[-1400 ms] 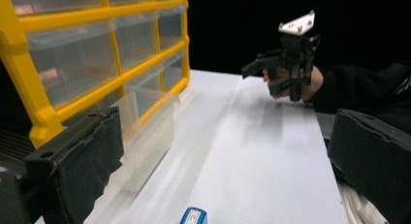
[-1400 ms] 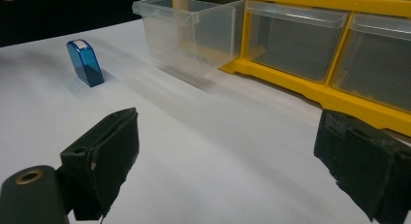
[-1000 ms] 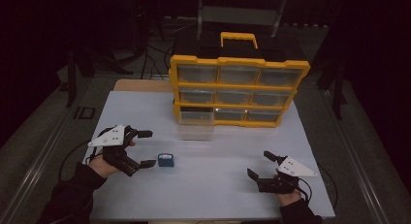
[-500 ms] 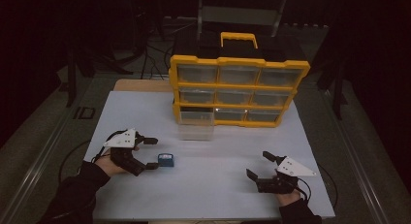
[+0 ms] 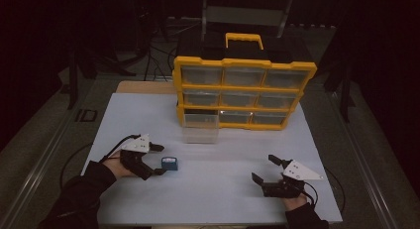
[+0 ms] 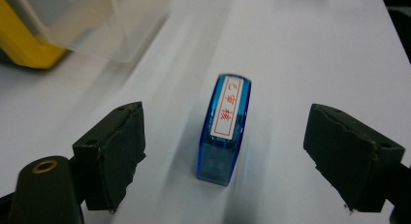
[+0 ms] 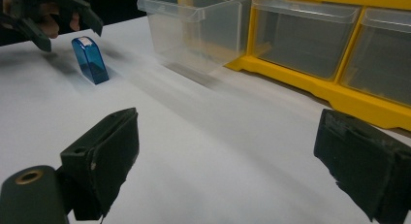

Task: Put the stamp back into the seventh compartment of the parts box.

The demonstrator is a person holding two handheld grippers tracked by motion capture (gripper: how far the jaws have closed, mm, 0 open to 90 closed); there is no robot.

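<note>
A small blue translucent stamp [image 5: 170,163] with a white label in red print lies on the white table [image 5: 223,199] at the left. My left gripper [image 5: 159,159] is open right beside it. In the left gripper view the stamp [image 6: 224,129] lies lengthwise between the two spread jaws of the left gripper [image 6: 228,122], and neither jaw touches it. My right gripper [image 5: 263,168] rests open at the front right with nothing between its jaws. The right gripper view looks past the right gripper [image 7: 230,132] to the stamp [image 7: 90,59] and the left gripper [image 7: 70,32] farther off.
A yellow organizer [image 5: 242,90] with clear drawers stands at the back centre. One clear drawer [image 5: 200,135] sits pulled out on the table in front of it, and looks empty in the right gripper view [image 7: 194,27]. Cables trail off the table's left side.
My left gripper has moved down and to the right toward the stamp, so its open jaws now flank it. The right gripper and the stamp have stayed put.
</note>
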